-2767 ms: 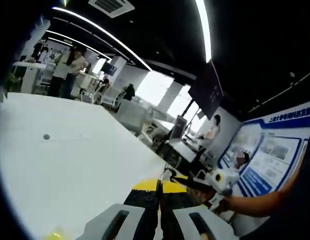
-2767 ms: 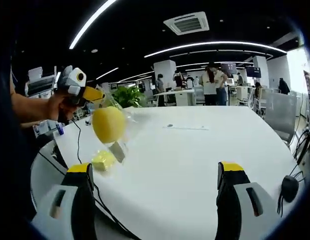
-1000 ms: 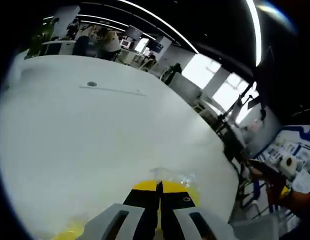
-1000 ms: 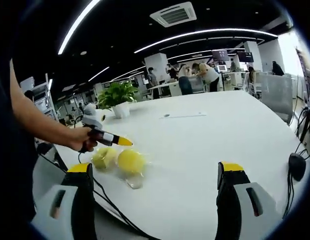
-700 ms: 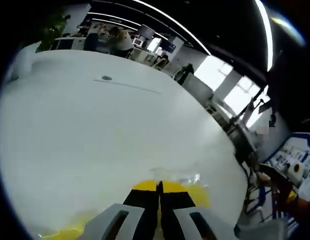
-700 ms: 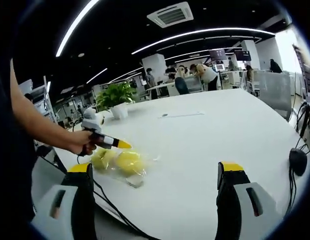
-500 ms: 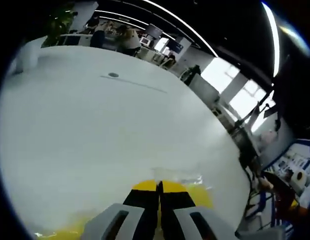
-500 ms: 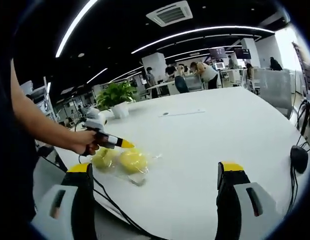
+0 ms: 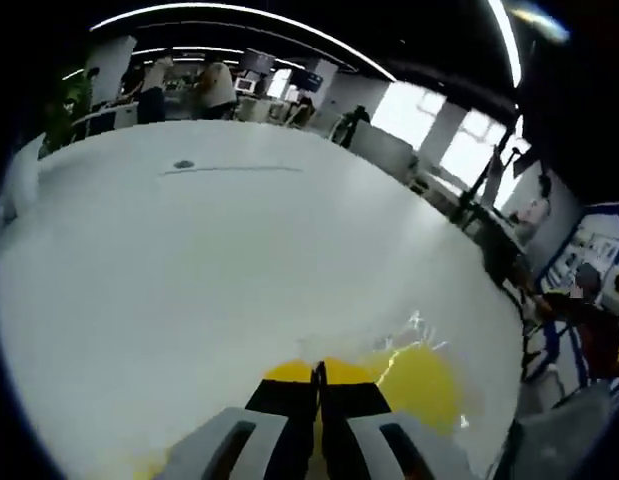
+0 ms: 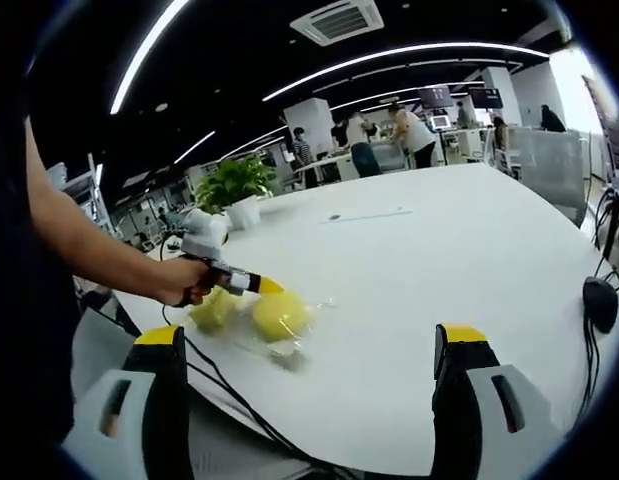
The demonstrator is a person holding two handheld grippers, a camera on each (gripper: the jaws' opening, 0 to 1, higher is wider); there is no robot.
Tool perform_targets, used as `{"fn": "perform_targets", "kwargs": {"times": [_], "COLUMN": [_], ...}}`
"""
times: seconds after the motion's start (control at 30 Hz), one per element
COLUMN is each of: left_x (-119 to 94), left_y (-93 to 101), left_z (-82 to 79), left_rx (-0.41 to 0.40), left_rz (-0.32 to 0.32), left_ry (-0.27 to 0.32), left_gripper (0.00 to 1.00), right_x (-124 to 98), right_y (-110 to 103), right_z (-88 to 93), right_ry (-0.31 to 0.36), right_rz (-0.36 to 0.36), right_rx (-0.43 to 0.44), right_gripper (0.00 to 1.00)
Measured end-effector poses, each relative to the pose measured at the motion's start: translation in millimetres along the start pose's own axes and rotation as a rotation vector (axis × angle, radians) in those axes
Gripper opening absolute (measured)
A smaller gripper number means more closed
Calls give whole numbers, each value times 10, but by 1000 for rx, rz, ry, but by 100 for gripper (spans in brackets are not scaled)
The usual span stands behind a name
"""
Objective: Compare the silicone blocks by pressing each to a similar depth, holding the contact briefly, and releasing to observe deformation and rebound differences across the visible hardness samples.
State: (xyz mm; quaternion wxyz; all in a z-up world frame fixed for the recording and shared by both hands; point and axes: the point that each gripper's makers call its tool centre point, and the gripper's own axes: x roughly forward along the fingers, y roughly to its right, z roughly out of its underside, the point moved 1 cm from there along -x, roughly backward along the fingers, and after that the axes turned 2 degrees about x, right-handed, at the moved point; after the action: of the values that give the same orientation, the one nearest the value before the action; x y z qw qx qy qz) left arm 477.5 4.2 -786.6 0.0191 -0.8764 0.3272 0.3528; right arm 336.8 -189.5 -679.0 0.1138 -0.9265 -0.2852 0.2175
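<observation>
Resting on the white table: two yellow silicone blocks, apparently in clear wrap. Left gripper tips together, touching one; right gripper jaws wide apart.

2 yellow silicone blocks — 1 potted plant — 1 table.

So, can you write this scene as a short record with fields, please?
surface: white table
samples: two yellow blocks in clear wrap, side by side near the table edge
left gripper: shut, tip at the blocks
right gripper: open, apart from the blocks
other items: potted plant, black mouse
background: people at desks in an office
</observation>
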Motion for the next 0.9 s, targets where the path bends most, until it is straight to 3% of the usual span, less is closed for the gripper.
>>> {"fn": "perform_targets", "kwargs": {"times": [0.07,0.2,0.7,0.8,0.87,0.9], "left_x": [17,35,67,46,26,-20], "left_y": [-5,11,-45,-117,-192,-218], "left_z": [11,-6,28,1,-38,-85], "left_rx": [21,64,48,13,-49,-20], "left_rz": [0,8,14,2,-30,-18], "left_ry": [-32,-41,-50,-45,-22,2], "left_gripper": [0,0,2,10,21,27], "right_x": [15,29,26,33,35,38], "right_y": [-12,-13,2,-3,-16,-18], "right_z": [-8,-25,-53,-56,-66,-68], "right_ry": [-1,-3,-12,-10,-6,-4], "right_rz": [-5,-9,-3,-5,-7,-8], "right_rx": [3,-3,-13,-11,-12,-11], "right_gripper": [97,97,97,97,97,97]}}
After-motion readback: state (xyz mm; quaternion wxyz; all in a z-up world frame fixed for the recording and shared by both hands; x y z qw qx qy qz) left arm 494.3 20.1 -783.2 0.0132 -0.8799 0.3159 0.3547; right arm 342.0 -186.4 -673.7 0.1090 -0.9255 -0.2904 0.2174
